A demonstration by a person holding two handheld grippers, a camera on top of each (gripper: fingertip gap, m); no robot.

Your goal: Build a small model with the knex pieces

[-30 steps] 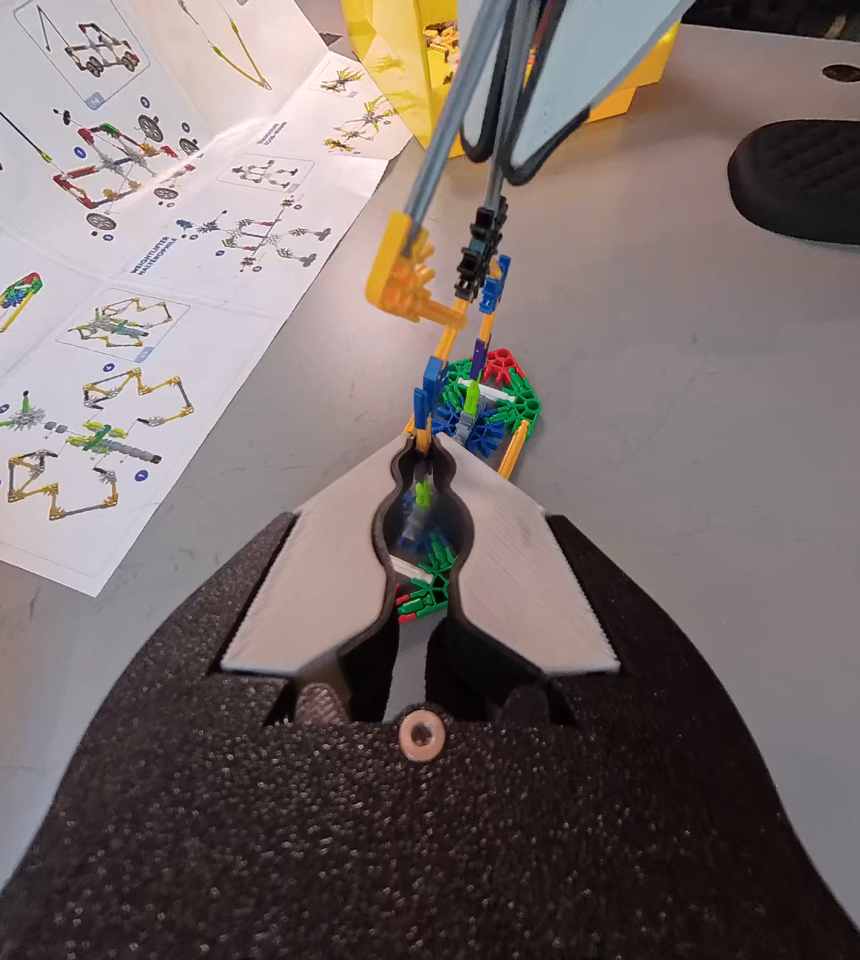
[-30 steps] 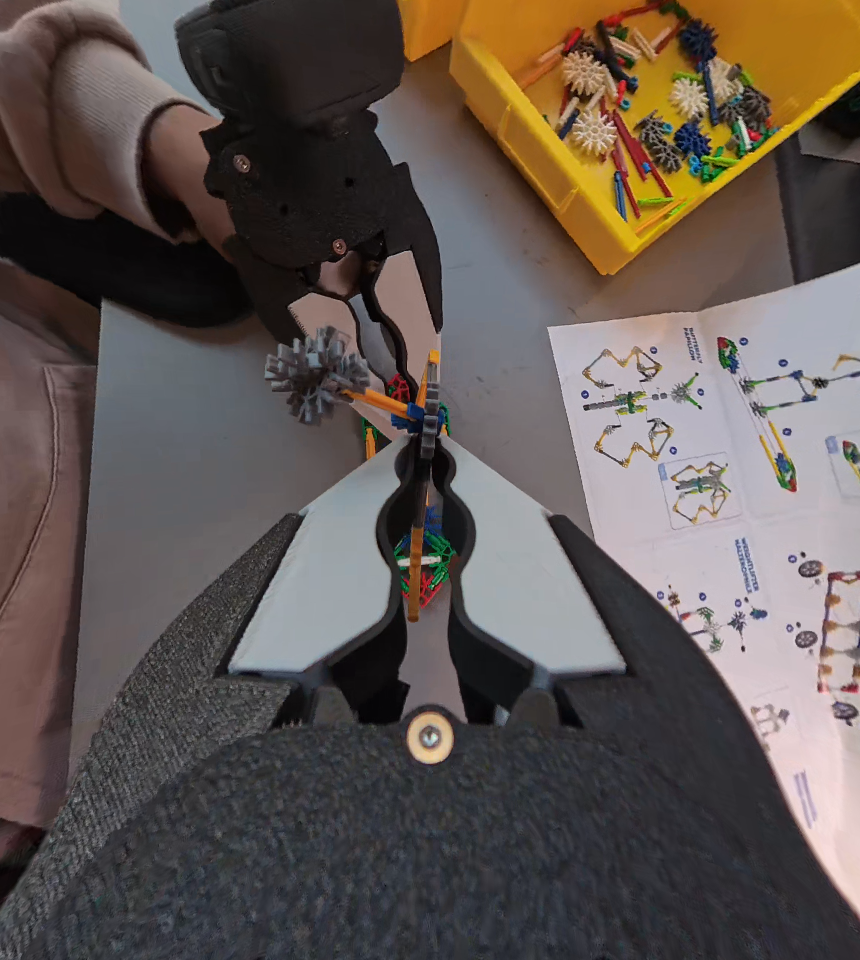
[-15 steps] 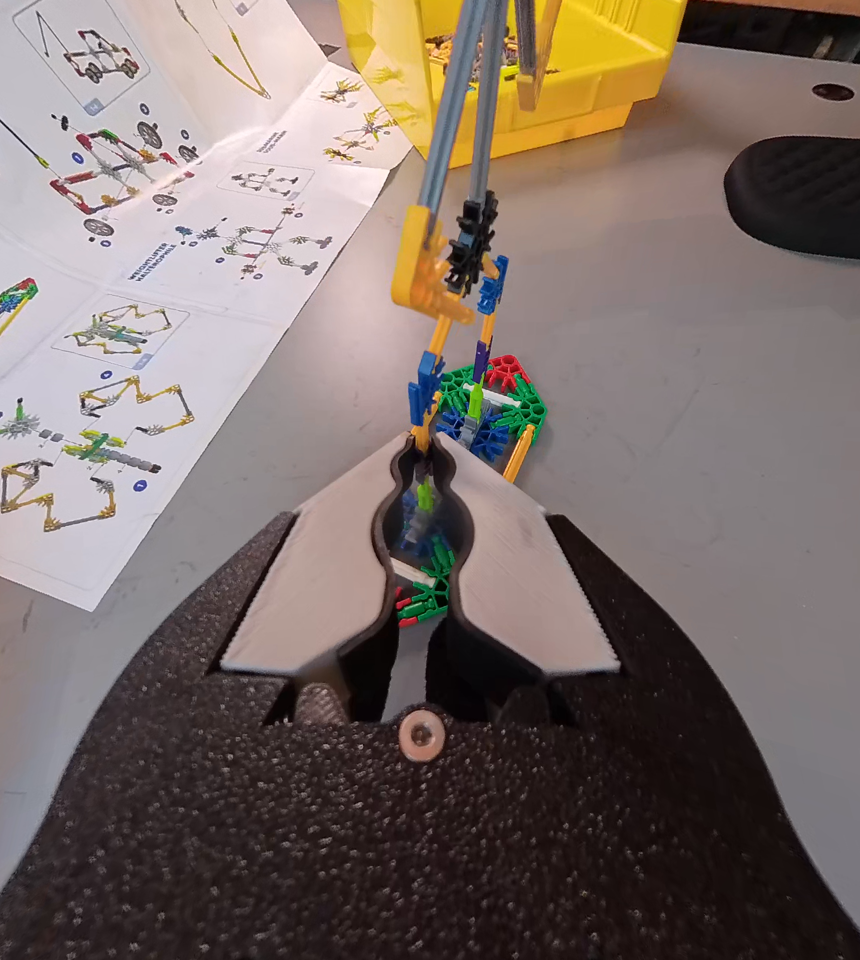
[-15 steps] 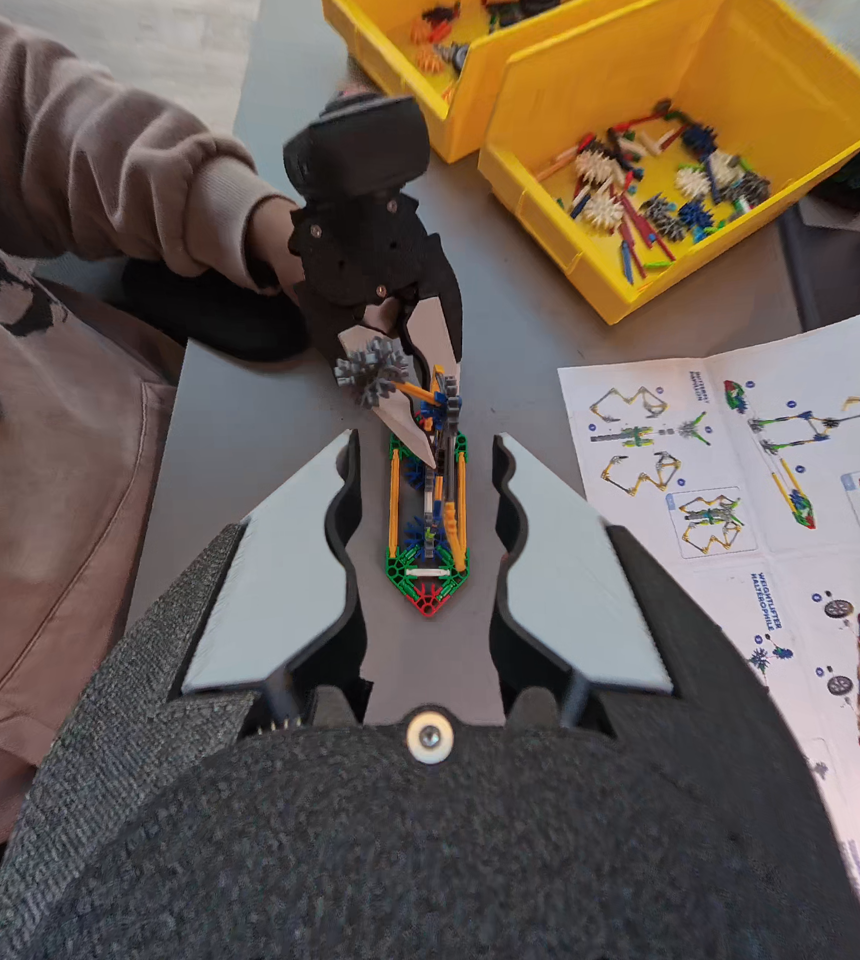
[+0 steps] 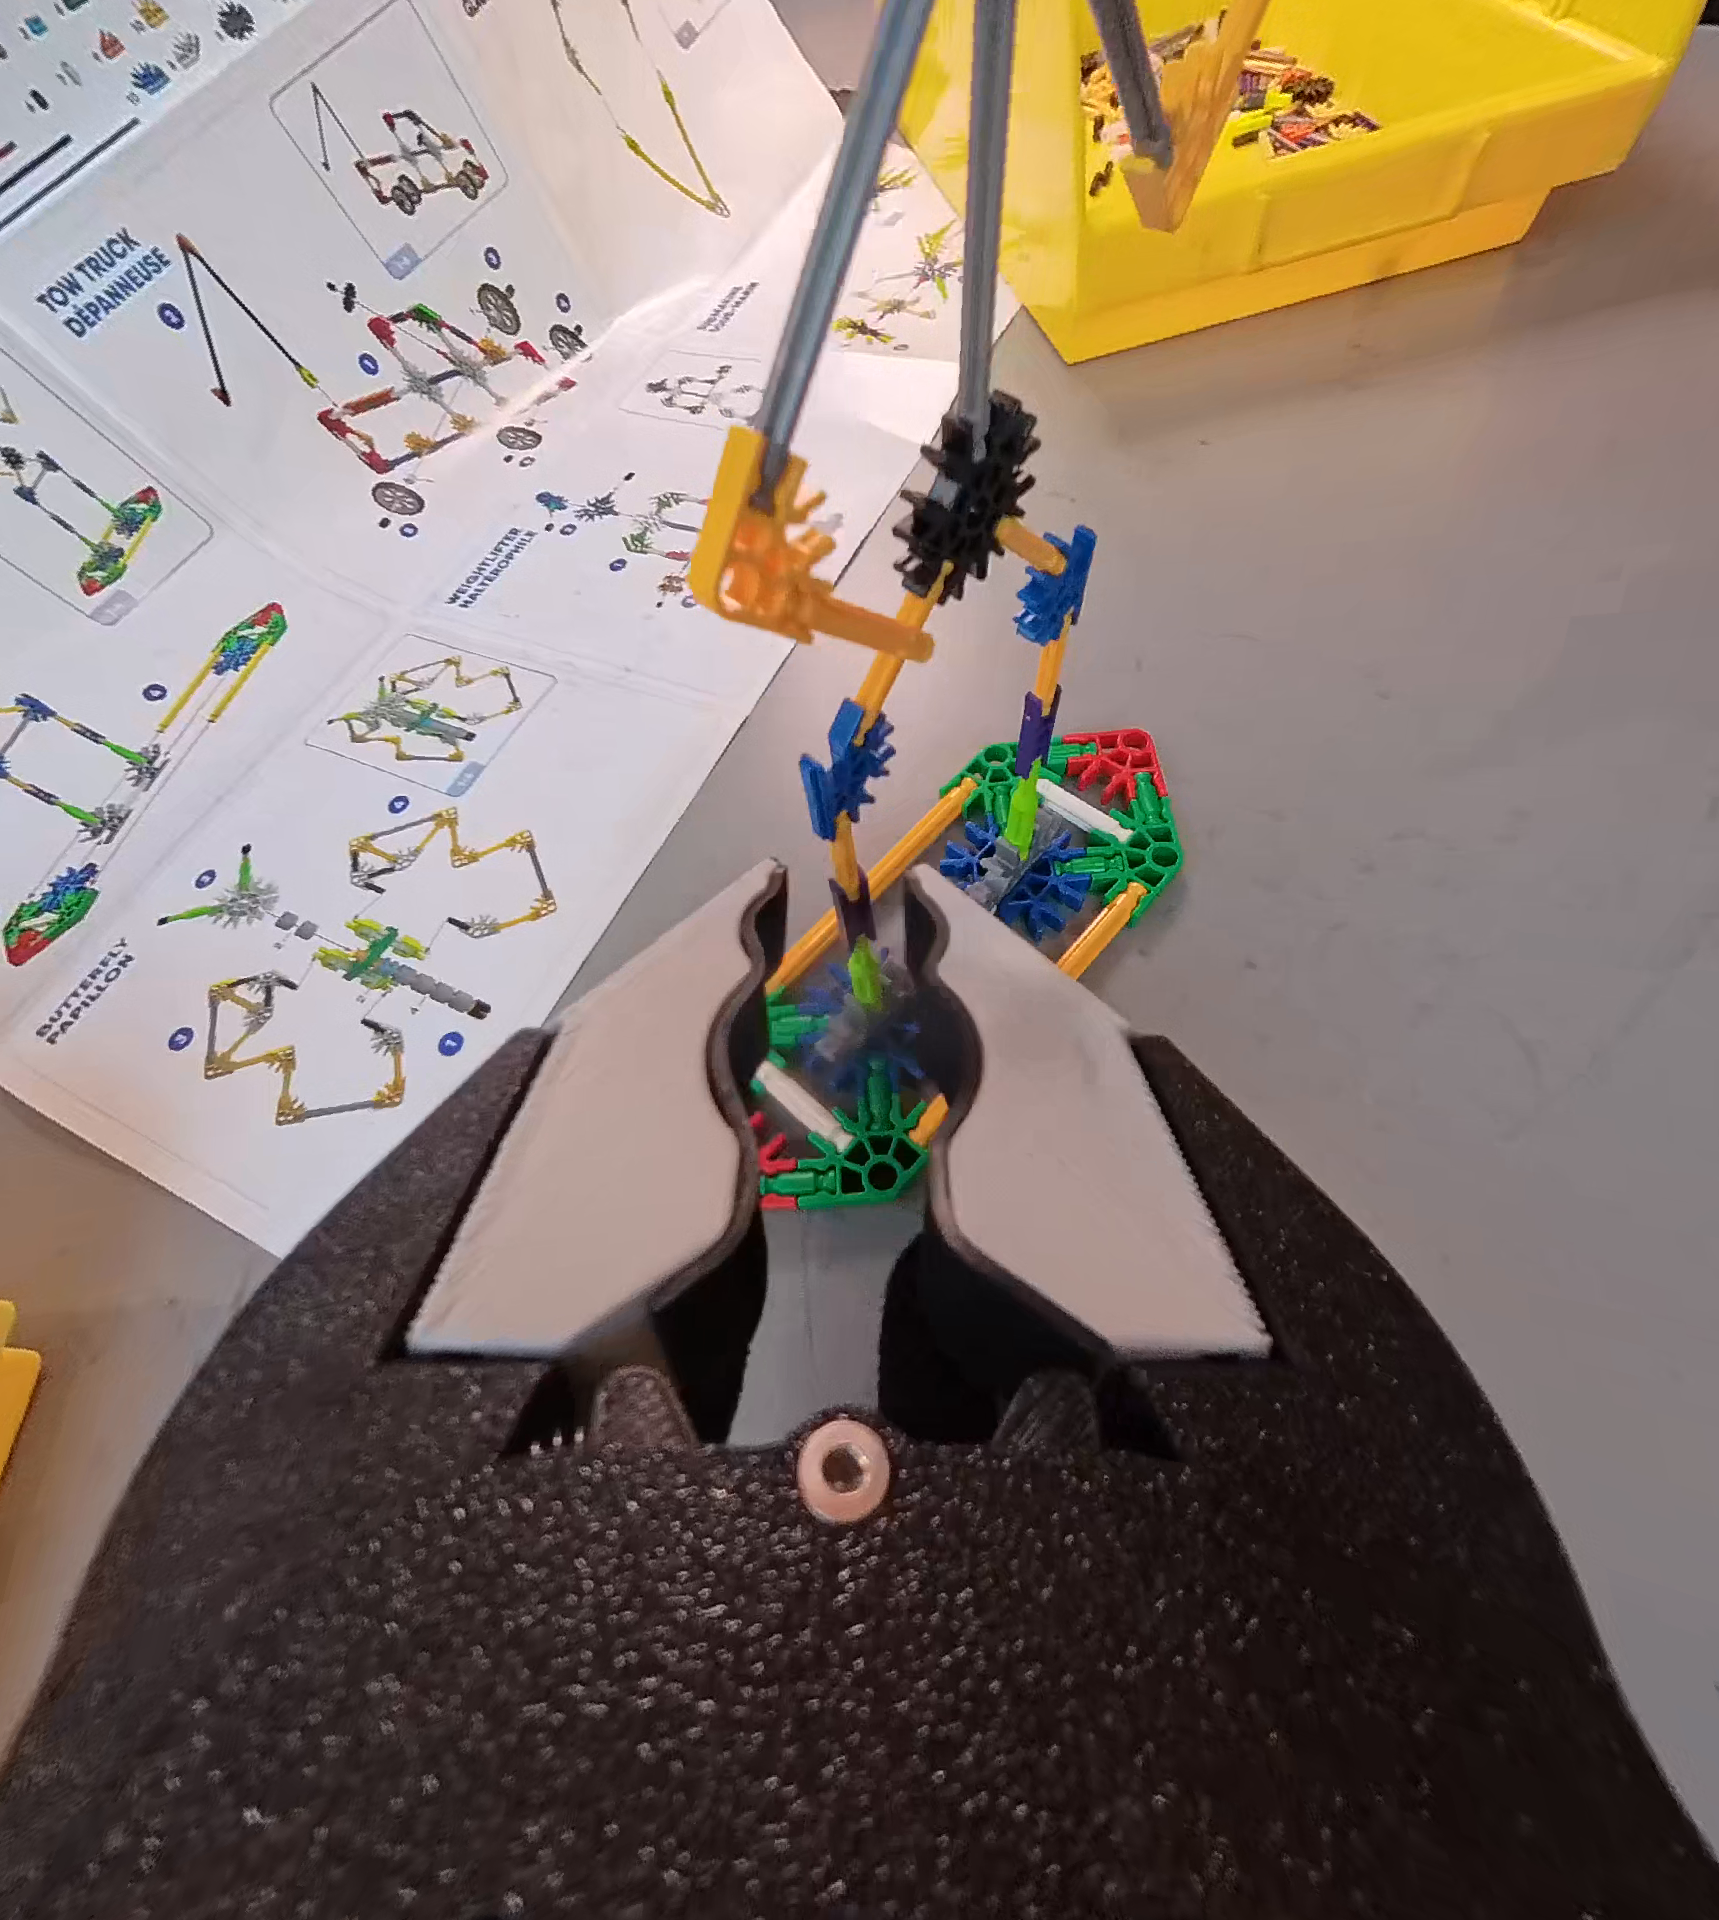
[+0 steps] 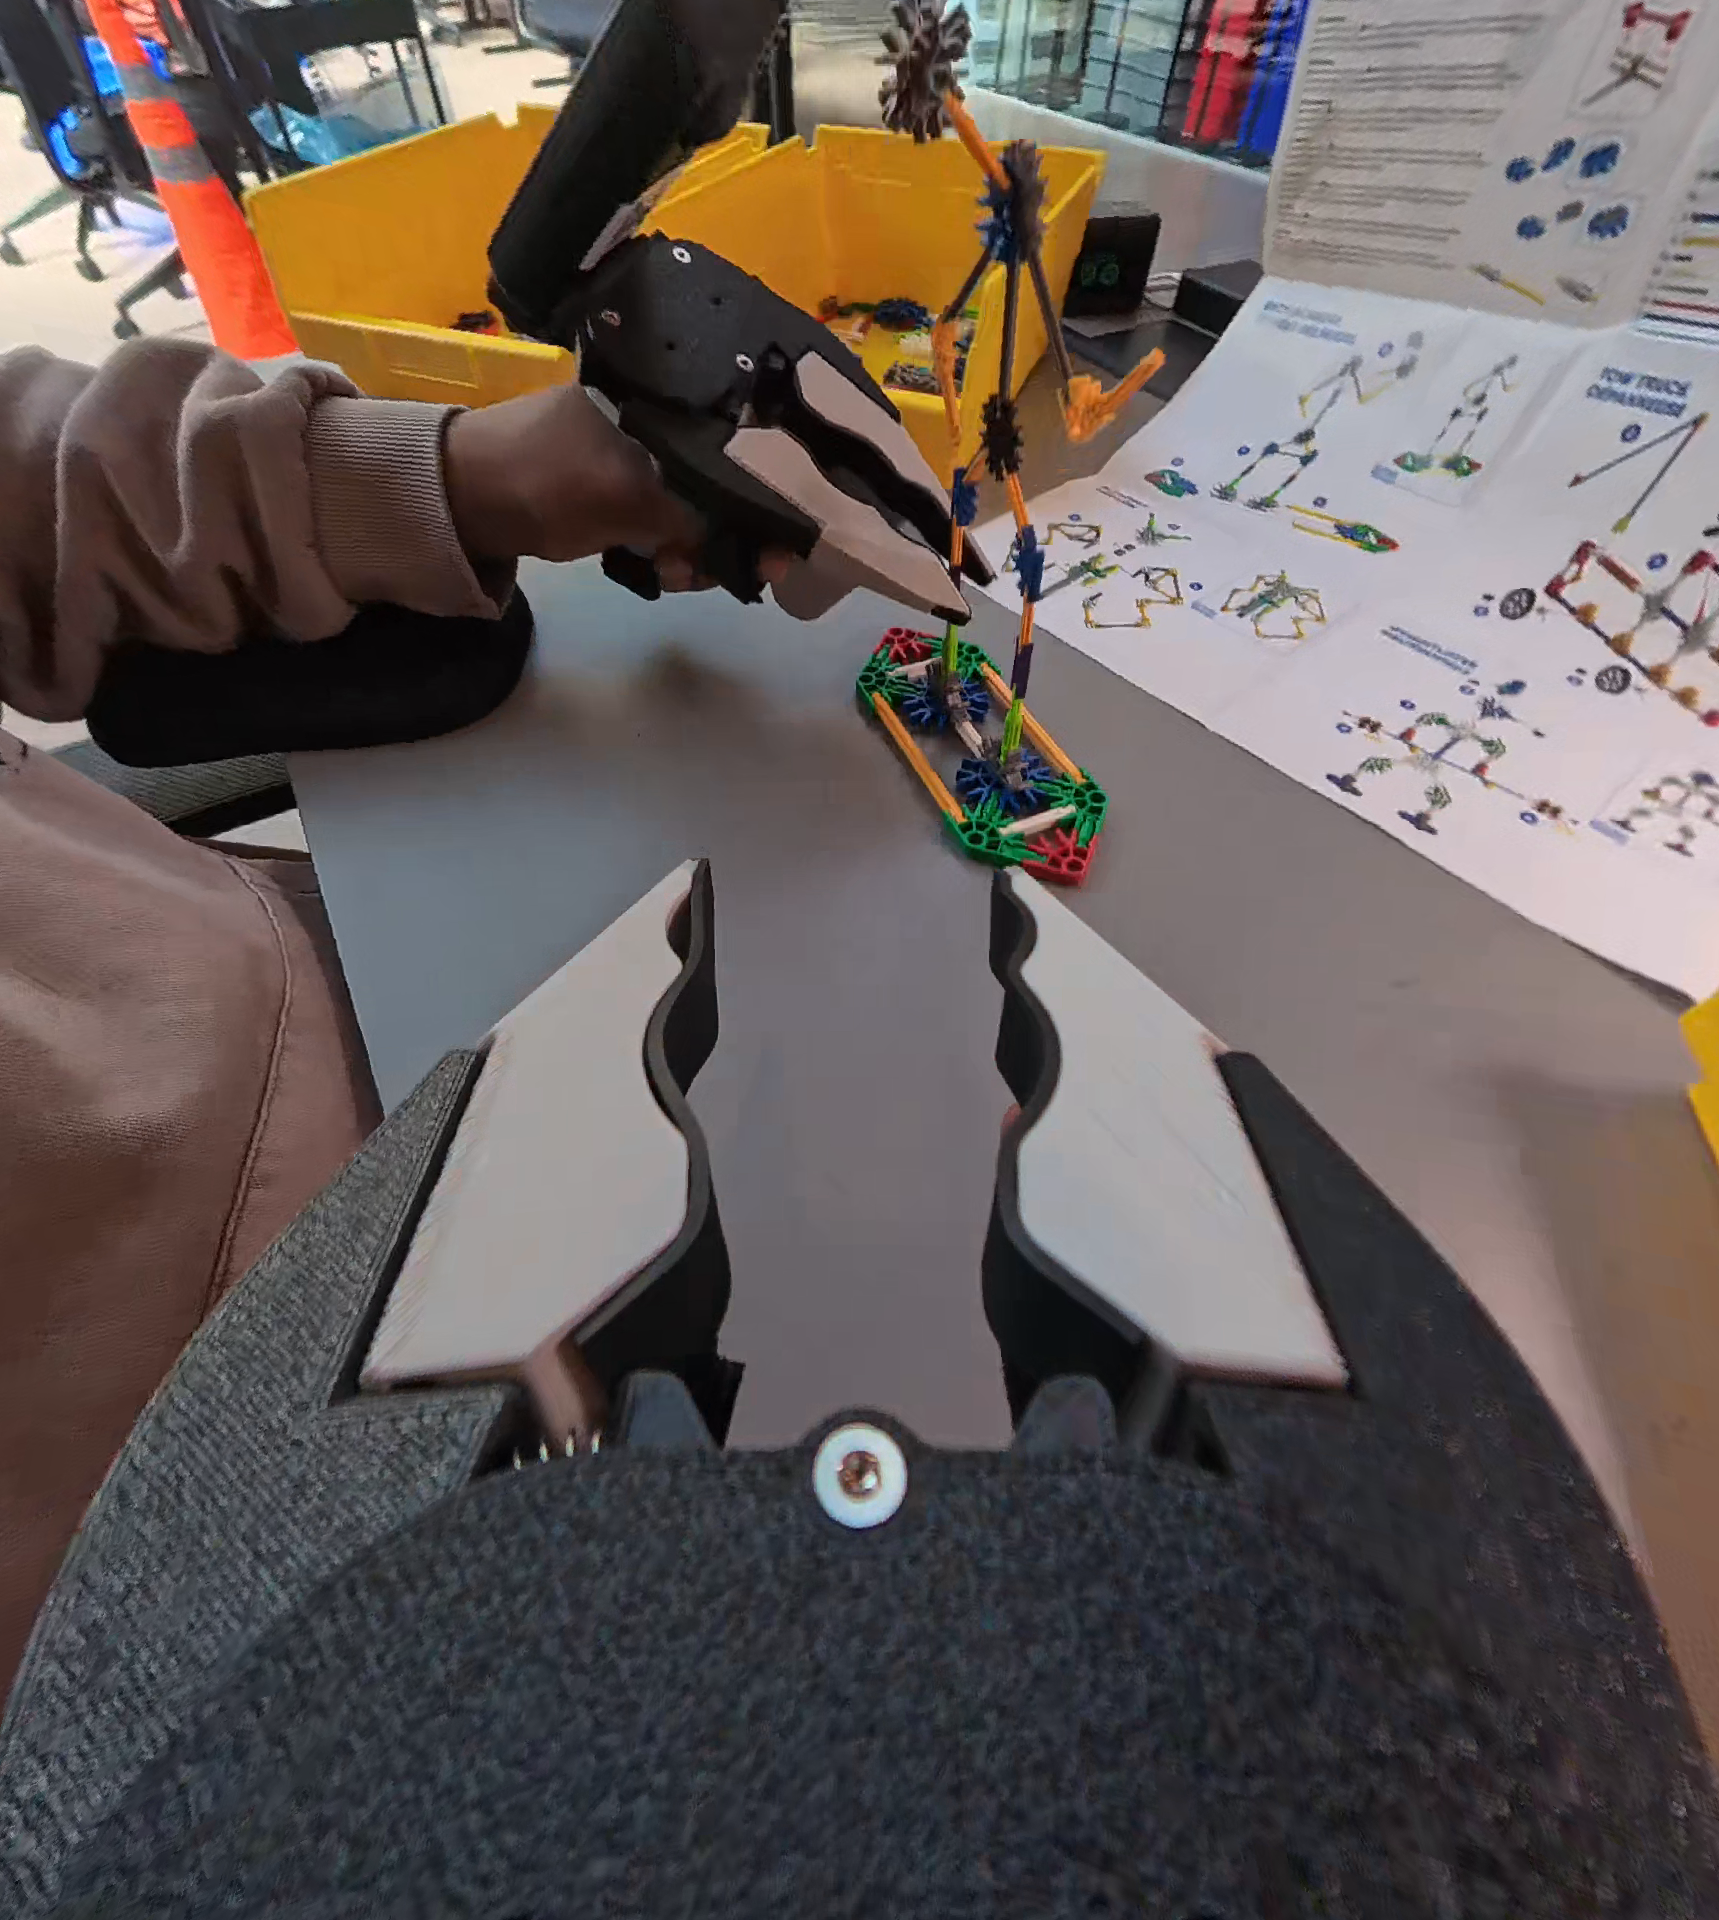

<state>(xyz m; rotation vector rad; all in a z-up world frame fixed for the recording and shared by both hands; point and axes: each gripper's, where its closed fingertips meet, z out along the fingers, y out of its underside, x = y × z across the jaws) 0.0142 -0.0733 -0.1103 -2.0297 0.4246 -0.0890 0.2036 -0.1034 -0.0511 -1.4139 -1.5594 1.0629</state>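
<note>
The right gripper, jaws spread and empty, hovers over the smooth grey table. Beyond it, the left gripper, jaws slightly parted, brackets a thin strut of the rod-and-connector model; contact is unclear. Only the right wrist view shows the model's spiky top, before yellow bins.

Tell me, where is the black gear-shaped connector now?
In the left wrist view the black gear-shaped connector is above centre, high on the rod model, right of the yellow corner connector and ahead of the left tool.
</note>
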